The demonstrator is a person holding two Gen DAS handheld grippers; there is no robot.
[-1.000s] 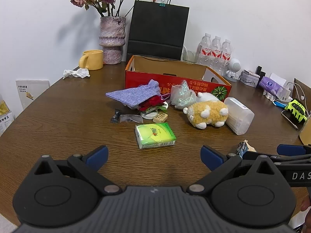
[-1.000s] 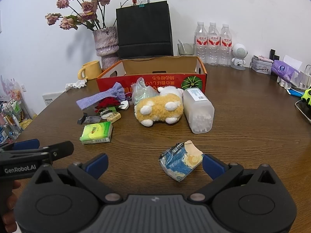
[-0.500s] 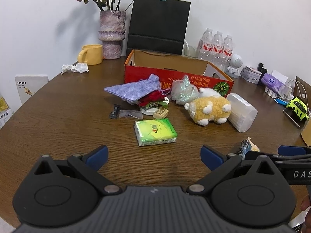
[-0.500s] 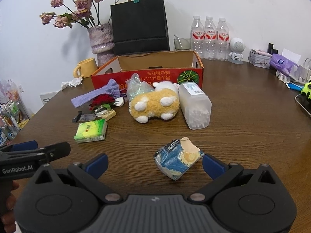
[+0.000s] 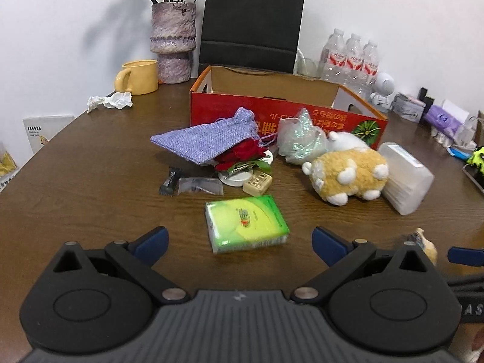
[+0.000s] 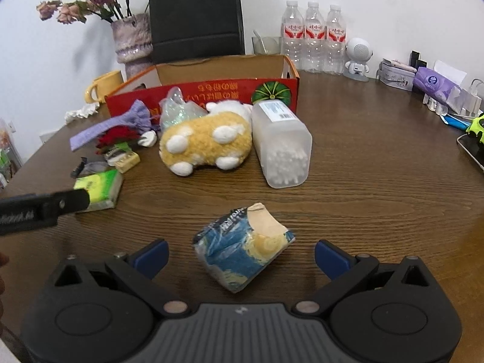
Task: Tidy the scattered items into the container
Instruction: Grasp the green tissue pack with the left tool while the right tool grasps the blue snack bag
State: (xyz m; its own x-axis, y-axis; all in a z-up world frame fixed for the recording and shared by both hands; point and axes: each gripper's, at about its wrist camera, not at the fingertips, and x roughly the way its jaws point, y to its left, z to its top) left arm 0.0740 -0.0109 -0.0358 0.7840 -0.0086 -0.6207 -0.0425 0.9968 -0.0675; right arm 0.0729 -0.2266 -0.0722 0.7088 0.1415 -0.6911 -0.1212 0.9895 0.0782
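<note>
Blue-padded jaws gape wide on my left gripper, touching nothing behind the green tissue pack, while my right gripper, equally wide, brackets the blue tissue packet at lower centre.

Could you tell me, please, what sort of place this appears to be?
Probably an office or meeting room: a large round dark wooden table against a plain white wall, with three clear plastic water bottles, a black paper bag and charger cables along its edge.

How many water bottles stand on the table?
3, side by side at the wall behind the cardboard box's right end: left, middle, right. None seems hidden.
</note>
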